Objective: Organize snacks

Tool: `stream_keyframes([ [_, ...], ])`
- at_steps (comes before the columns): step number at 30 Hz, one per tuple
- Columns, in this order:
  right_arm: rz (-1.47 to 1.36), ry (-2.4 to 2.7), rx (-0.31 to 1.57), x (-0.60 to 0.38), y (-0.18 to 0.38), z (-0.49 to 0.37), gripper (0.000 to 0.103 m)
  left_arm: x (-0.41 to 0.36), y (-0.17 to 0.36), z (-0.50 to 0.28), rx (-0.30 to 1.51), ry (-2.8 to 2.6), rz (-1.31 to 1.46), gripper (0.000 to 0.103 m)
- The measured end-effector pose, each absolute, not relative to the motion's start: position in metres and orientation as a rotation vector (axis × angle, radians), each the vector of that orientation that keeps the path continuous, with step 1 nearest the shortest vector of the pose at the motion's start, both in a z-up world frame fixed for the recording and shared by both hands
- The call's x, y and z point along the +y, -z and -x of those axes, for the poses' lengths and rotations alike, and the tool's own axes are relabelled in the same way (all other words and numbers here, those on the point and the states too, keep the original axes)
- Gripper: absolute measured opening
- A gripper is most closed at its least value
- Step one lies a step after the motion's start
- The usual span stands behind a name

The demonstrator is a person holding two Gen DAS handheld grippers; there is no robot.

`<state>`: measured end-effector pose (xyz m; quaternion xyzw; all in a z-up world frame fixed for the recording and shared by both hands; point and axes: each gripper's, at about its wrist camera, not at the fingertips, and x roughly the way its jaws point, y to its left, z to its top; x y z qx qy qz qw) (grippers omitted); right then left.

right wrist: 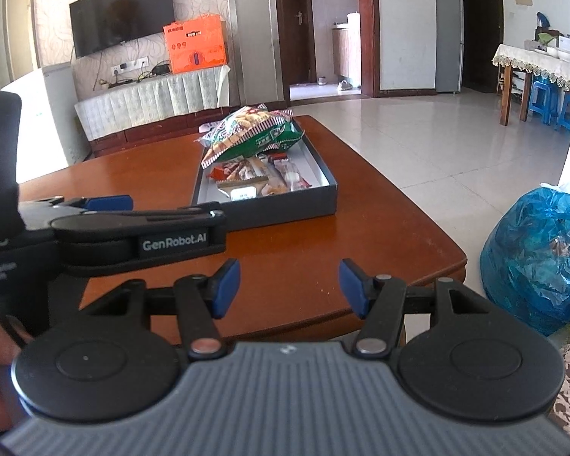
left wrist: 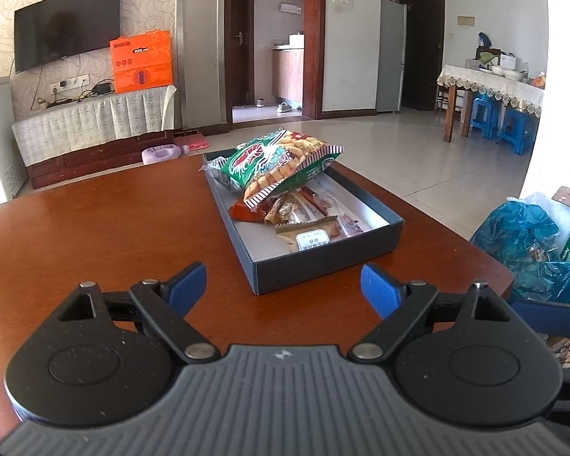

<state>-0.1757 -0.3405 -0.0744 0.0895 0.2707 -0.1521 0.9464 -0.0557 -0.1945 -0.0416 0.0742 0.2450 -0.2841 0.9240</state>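
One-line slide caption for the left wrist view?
Open left claw hovers over the table before a tray of snacks.

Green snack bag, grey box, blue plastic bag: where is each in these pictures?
Green snack bag [left wrist: 285,165], left wrist view, middle of its printed front.
Grey box [left wrist: 323,268], left wrist view, its near outer wall.
Blue plastic bag [right wrist: 539,254], right wrist view, its bulging side.

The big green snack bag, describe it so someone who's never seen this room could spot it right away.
Find the reddish-brown wooden table and the shallow dark grey box on it. The green snack bag lies on top of the pile at the box's far end. It is by far the largest packet, puffy, with a red-and-white striped edge, while the snacks beneath it are small, flat, brown and red.
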Motion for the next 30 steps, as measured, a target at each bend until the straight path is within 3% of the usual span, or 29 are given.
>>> stream_keyframes([
  [14,-0.188,0.246,0.680,-0.346,0.078,0.164,0.060,-0.195,0.030,0.045,0.562,0.573,-0.123,0.091],
  [18,-0.197,0.243,0.689,-0.349,0.078,0.162,0.060,-0.197,0.029,0.044,0.568,0.575,-0.137,0.097],
  [30,-0.178,0.236,0.695,-0.347,0.077,0.159,0.060,-0.186,0.014,0.045,0.453,0.504,-0.107,0.103],
])
